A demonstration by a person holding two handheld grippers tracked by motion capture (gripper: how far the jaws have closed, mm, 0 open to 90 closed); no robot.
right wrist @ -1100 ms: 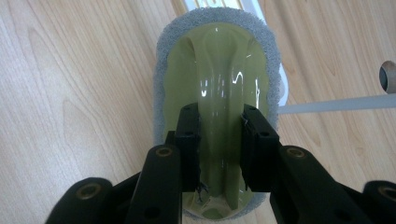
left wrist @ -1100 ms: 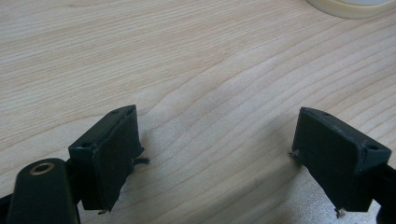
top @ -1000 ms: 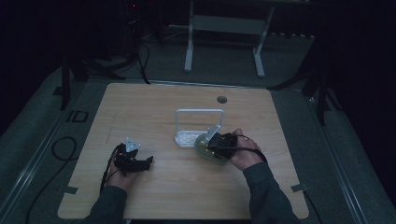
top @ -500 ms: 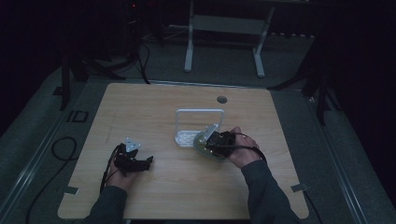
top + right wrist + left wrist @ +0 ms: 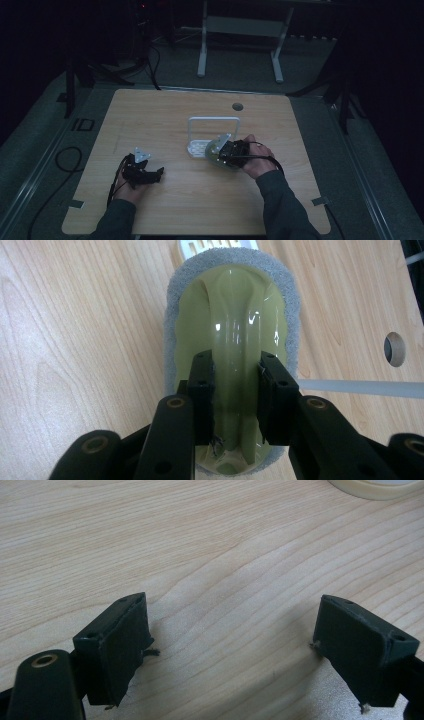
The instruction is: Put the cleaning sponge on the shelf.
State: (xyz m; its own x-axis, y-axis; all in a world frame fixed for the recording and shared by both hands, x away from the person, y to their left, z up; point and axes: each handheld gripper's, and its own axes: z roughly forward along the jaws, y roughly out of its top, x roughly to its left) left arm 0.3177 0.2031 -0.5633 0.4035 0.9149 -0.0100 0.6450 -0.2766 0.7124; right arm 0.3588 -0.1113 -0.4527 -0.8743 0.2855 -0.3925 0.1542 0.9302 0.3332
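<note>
Pale wood-grain tabletop (image 5: 165, 125) is seen under dim light, with dark floor around it. Right of centre in the high view, a green-handled scrubbing pad (image 5: 232, 340) with a grey foam rim is clamped by the right gripper (image 5: 235, 400), whose jaws are closed narrowly across the raised handle ridge. The pad's long axis runs straight up the right gripper view, away from the fingers, toward a white wire rack (image 5: 214, 135) just beyond it. At lower left, the left gripper (image 5: 235, 650) is held with jaws wide apart over bare wood, well apart from the pad.
</note>
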